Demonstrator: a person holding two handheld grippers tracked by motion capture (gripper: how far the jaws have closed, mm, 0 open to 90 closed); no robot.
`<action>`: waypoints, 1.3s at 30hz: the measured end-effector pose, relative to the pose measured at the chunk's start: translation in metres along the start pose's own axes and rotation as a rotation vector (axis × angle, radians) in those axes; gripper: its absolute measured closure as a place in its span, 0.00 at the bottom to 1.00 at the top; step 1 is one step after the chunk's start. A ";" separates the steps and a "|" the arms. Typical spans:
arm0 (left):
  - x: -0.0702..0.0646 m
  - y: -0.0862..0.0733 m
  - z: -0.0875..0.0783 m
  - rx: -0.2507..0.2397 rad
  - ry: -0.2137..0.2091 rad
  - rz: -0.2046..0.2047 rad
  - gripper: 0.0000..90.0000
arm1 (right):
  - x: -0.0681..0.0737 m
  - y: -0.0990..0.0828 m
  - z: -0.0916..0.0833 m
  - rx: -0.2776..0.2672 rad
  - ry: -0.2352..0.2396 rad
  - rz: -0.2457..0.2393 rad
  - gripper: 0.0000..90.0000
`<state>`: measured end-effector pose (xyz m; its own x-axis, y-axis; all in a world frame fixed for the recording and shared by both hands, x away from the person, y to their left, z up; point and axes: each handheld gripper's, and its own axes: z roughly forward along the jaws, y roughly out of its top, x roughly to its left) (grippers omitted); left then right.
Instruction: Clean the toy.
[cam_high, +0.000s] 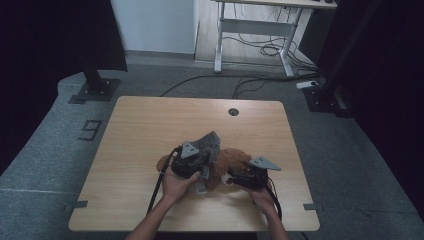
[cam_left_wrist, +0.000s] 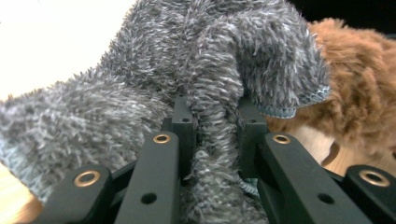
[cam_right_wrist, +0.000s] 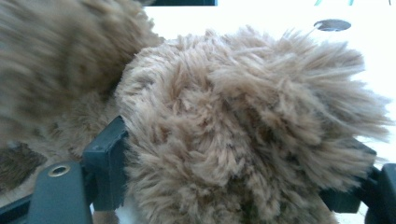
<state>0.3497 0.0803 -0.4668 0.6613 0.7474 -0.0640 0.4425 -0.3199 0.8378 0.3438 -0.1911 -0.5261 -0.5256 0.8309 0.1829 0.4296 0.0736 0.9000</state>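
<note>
High view, toy: a brown furry plush toy (cam_high: 235, 159) lies near the middle of the light wooden tabletop (cam_high: 140, 130), towards the near edge, with both hands working on it.
High view, left gripper (cam_high: 196, 167): held over the toy's left side, lifting a fuzzy grey knitted garment (cam_high: 209, 144) that stands up above the plush; my guess is that it is being pulled along or off the toy.
High view, right gripper (cam_high: 239, 178): set low against the toy's right, near side, probably pinning it so the fabric can move without dragging the toy.
Left gripper view, fingers (cam_left_wrist: 182, 126): drawn in narrow, pinching a bunched fold of the grey garment (cam_left_wrist: 210, 70) between them; the brown fur (cam_left_wrist: 359, 93) sits just behind on the right.
Right gripper view, fingers (cam_right_wrist: 109, 158): spread wide around a thick, rounded part of the plush (cam_right_wrist: 243, 126), pressing on both sides, so this is a hold on a bulky, soft thing.
Right gripper view, far background: a round cable hole (cam_right_wrist: 332, 24) in the tabletop.
</note>
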 end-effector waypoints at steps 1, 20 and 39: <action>0.002 -0.001 -0.003 -0.002 0.007 -0.001 0.82 | 0.000 0.000 0.000 -0.001 -0.001 0.001 0.22; 0.047 0.007 -0.049 -0.027 0.069 -0.073 0.82 | -0.001 -0.001 0.000 -0.005 0.000 0.013 0.22; -0.060 0.070 0.071 0.165 -0.165 0.132 0.81 | -0.002 -0.002 -0.001 -0.006 0.003 0.008 0.22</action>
<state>0.3836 -0.0285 -0.4424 0.8039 0.5918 -0.0592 0.4297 -0.5091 0.7458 0.3433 -0.1931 -0.5277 -0.5242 0.8299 0.1911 0.4291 0.0635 0.9010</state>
